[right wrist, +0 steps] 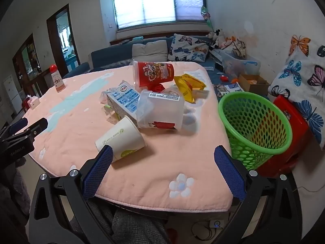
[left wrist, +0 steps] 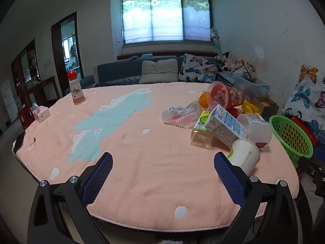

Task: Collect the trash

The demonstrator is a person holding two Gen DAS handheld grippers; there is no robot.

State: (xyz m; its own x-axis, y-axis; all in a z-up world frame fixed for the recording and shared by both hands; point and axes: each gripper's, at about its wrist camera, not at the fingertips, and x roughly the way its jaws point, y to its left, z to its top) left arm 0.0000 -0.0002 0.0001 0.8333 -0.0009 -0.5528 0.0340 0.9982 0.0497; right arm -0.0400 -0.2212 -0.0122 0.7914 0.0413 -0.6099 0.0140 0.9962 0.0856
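A pile of trash lies on the pink tablecloth (right wrist: pixel 154 162). In it are a white paper cup (right wrist: pixel 121 138) (left wrist: pixel 243 154) on its side, a clear plastic tub (right wrist: pixel 162 109) (left wrist: pixel 254 128), a blue and white milk carton (right wrist: pixel 124 99) (left wrist: pixel 225 126), a red cup (right wrist: pixel 154 73) (left wrist: pixel 225 95), a yellow wrapper (right wrist: pixel 189 85), a clear bottle (left wrist: pixel 201 134) and a plastic bag (left wrist: pixel 178 113). A green mesh basket (right wrist: pixel 256 128) (left wrist: pixel 292 136) stands off the table's right edge. My left gripper (left wrist: pixel 163 162) is open and empty over the cloth, left of the pile. My right gripper (right wrist: pixel 163 156) is open and empty, its left finger beside the paper cup.
A bottle with a red cap (left wrist: pixel 76 89) and a tissue box (left wrist: pixel 41 112) stand at the table's far left. A dark phone (left wrist: pixel 19 141) lies at the left edge. A red stool (right wrist: pixel 292 122) is under the basket. A sofa with cushions (left wrist: pixel 160 71) is behind the table.
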